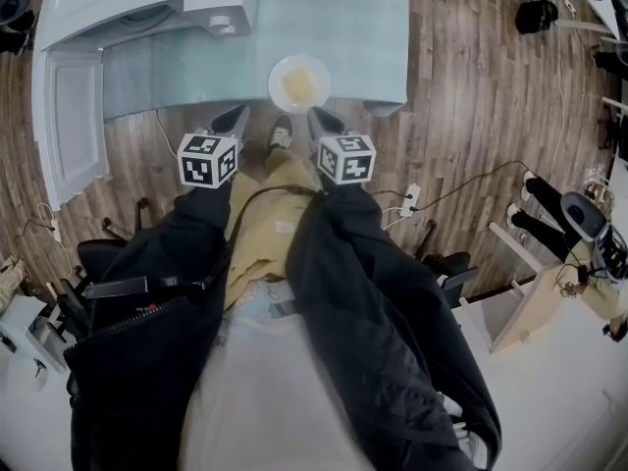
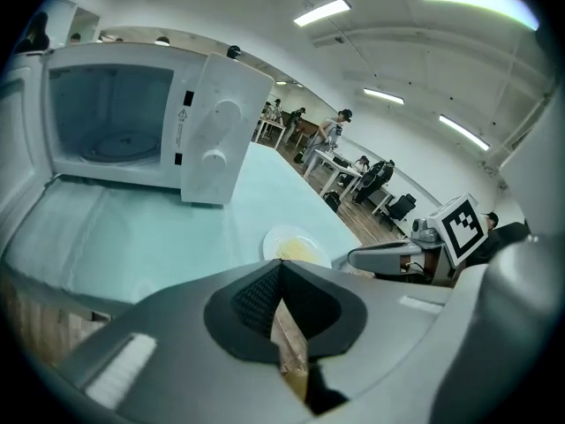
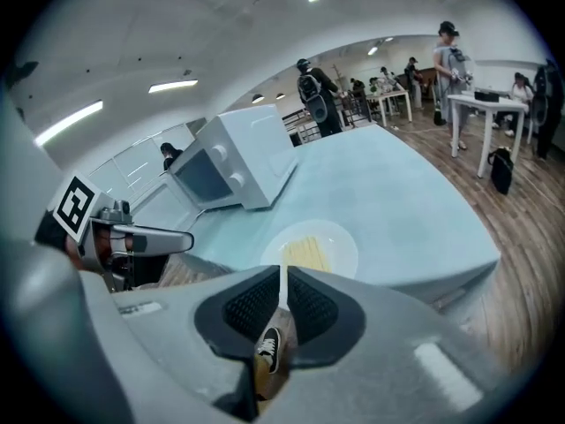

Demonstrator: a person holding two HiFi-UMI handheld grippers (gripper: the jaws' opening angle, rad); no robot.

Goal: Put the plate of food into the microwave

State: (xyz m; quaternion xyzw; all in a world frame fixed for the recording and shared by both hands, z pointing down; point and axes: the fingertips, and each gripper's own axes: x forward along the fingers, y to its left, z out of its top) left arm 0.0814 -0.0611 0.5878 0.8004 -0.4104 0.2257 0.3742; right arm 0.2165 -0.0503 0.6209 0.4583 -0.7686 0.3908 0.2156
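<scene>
1. The plate (image 1: 280, 78) is seen lying flat on the pale blue-green worktop (image 1: 363, 27), close to its front edge, with a heap of yellow food (image 1: 299, 87) on it.
2. The microwave (image 2: 115, 117) is stood at the far left end of the worktop, well apart from the plate. Its door (image 1: 69, 126) is swung fully open, and the round turntable (image 2: 115, 145) can be made out inside.
3. The left claw (image 1: 238, 116) is held at the worktop's front edge, just left of the plate, and is pointed forward and down. Its jaws are pressed together at the tips, with nothing gripped.
4. The right claw (image 1: 316, 116) is held at the same edge, just right of the plate. Its jaws are parted by a narrow slit and nothing is pinched. The plate is seen beyond that slit.
5. The plate is touched by neither claw.
6. Both claws are carried by arms in dark sleeves (image 1: 363, 253).
7. A shoe (image 1: 281, 133) is seen on the wooden floor (image 1: 471, 96) between the two claws.
8. Other people at desks are seen far behind the worktop in both gripper views.
</scene>
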